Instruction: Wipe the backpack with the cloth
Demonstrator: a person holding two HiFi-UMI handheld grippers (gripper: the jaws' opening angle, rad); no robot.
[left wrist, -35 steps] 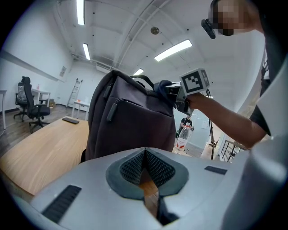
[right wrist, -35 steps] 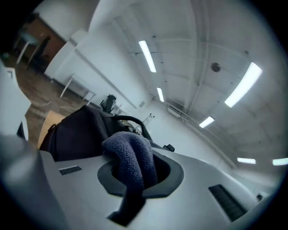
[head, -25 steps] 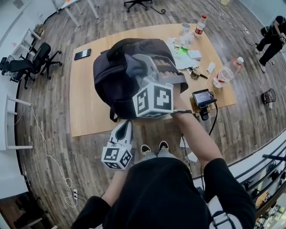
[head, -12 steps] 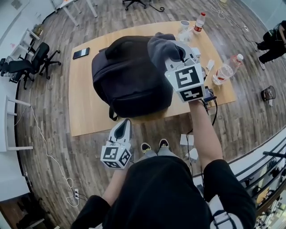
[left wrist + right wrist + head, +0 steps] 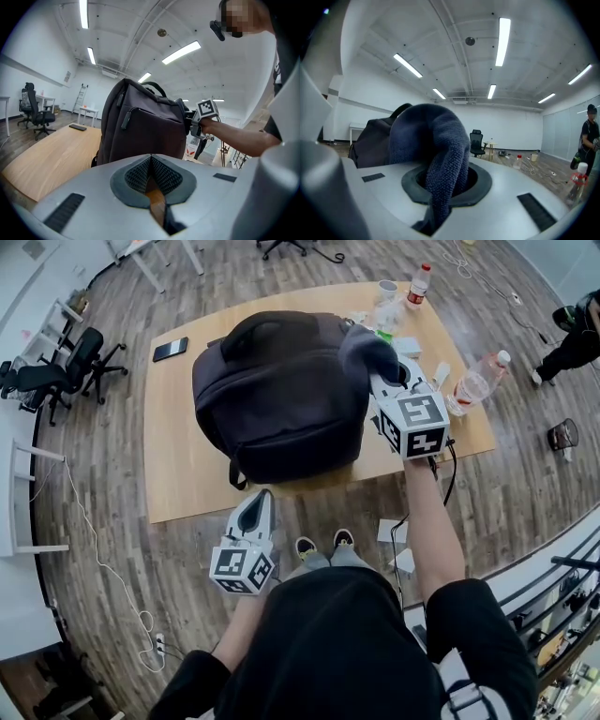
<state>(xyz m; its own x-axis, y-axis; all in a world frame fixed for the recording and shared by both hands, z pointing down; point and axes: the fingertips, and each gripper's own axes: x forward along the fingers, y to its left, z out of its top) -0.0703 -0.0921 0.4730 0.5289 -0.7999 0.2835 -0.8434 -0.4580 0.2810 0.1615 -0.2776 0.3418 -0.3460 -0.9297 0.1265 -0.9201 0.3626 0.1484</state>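
A dark backpack [image 5: 277,395] stands upright on the wooden table [image 5: 178,474]; it also fills the middle of the left gripper view [image 5: 140,129]. My right gripper [image 5: 389,371] is shut on a dark blue cloth [image 5: 367,348], which bunches against the backpack's right upper side. In the right gripper view the cloth [image 5: 436,154] hangs out of the jaws and hides most of the backpack [image 5: 370,140]. My left gripper [image 5: 258,512] is shut and empty, held off the table's near edge, below the backpack.
A phone [image 5: 173,352] lies at the table's far left. Bottles [image 5: 420,287], a cup [image 5: 388,294], papers and a small camera [image 5: 431,442] crowd the right end. Office chairs [image 5: 66,371] stand on the floor at left. A person [image 5: 572,324] is at far right.
My right gripper has carried the cloth from the backpack's front face to its right upper side, rolling as it went. The left gripper has stayed where it was.
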